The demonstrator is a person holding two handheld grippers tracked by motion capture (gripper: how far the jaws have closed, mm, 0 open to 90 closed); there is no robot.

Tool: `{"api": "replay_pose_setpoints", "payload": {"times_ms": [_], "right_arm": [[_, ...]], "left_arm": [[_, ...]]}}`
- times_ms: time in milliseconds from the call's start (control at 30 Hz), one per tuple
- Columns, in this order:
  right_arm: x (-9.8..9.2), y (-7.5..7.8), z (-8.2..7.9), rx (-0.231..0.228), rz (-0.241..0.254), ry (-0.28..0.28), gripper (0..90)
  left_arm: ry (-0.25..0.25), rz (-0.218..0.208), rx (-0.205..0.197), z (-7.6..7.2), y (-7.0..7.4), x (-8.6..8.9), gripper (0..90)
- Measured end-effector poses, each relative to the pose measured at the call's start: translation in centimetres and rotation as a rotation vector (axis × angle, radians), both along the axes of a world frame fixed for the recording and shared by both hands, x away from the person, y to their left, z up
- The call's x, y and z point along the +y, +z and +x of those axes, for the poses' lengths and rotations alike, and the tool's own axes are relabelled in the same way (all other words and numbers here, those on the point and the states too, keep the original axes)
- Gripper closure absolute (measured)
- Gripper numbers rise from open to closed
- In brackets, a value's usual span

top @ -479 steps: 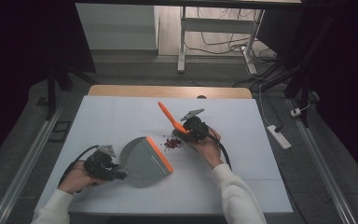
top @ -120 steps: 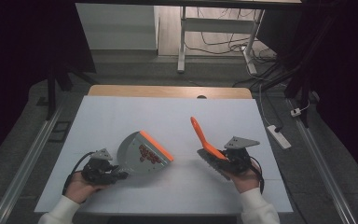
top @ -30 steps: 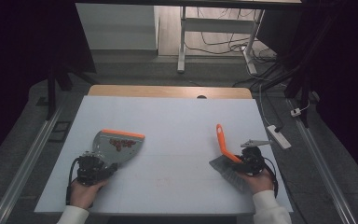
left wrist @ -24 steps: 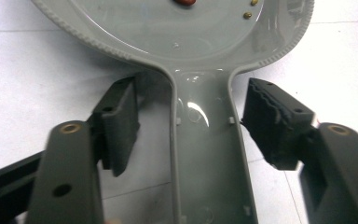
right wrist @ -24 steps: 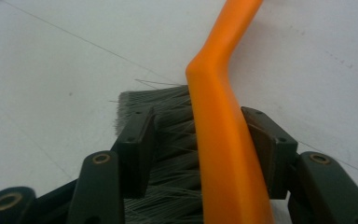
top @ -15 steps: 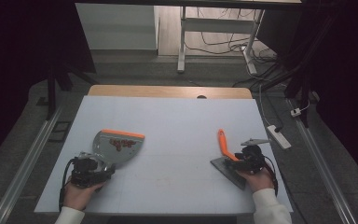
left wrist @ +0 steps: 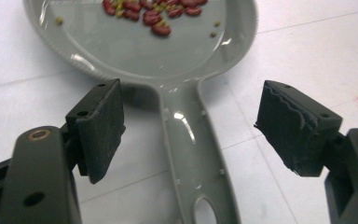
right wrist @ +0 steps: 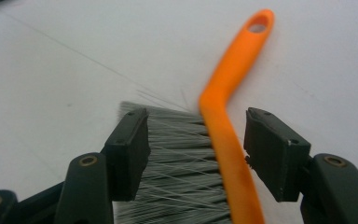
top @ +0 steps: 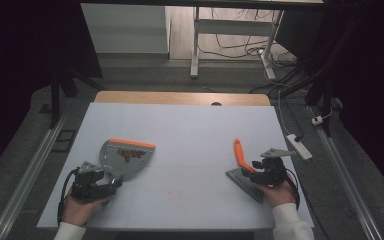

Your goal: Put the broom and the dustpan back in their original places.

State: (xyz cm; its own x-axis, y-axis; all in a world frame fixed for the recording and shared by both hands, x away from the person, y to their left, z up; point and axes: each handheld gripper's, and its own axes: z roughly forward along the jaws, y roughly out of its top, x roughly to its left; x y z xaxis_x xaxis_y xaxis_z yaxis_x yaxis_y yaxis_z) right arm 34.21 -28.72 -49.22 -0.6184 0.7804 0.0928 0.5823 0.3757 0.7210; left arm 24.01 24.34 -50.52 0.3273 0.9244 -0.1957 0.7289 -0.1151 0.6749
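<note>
Grey plastic makes up the dustpan (top: pixel 121 159), which lies flat on the white bench (top: pixel 190 130); we take it as our landmark. Its orange front lip (top: pixel 131 143) points away from us, and red beans (left wrist: pixel 154 13) with a few small yellow grains sit inside the pan, toward that lip. The dustpan's handle (left wrist: pixel 193 154) runs back toward us and, in the left gripper view, lies on the bench between the two black pads of our left tool (left wrist: pixel 191 130). Those pads (left wrist: pixel 100 128) stand well apart on either side of the handle and touch nothing; the jaws have just been opening, and the tool now grips nothing. In the high view we see this left tool (top: pixel 94 181) just at the near end of the dustpan, in our left hand (top: pixel 80 210).

Well to the right of the dustpan, near the bench's right edge, lies the brush (top: pixel 244 167), its orange handle (right wrist: pixel 235 79) angled away and its grey bristles (right wrist: pixel 177 163) spread flat on the surface. Our right tool (right wrist: pixel 193 154) is also spread wide, its jaws having just opened, with the brush lying between the pads, untouched as far as we can see. In the high view the right tool (top: pixel 269 171) sits over the brush's near end.
</note>
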Motion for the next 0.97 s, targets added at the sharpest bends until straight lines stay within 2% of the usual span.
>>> {"api": "replay_pose_setpoints", "payload": {"times_ms": [200, 333, 433, 533, 833, 967], "right_arm": [[0.6, 0.3, -1.0, -0.032, 0.019, 0.096, 40.0], [1.2, 0.2, -1.4, -0.033, 0.014, 0.150, 40.0], [1.5, 0.1, -1.7, -0.040, 0.011, 0.186, 40.0], [1.6, 0.1, -2.0, -0.048, 0.018, 0.211, 40.0], [2.3, 0.2, -2.6, -0.076, 0.033, 0.276, 40.2], [2.2, 0.1, -2.6, -0.081, 0.034, 0.277, 40.1]], "left_arm": [[-0.117, -0.042, -0.043, 0.1, 0.4, -0.4, 25.0], [-0.178, -0.033, -0.062, 0.4, 0.2, -1.1, 25.4], [-0.224, -0.051, -0.068, 0.7, 0.1, -1.4, 25.7], [-0.259, -0.045, -0.072, 0.9, -0.1, -1.9, 26.4], [-0.297, -0.025, -0.076, 1.2, -0.4, -2.8, 27.1], [-0.298, -0.022, -0.078, 1.1, -0.4, -2.8, 27.1]]}}
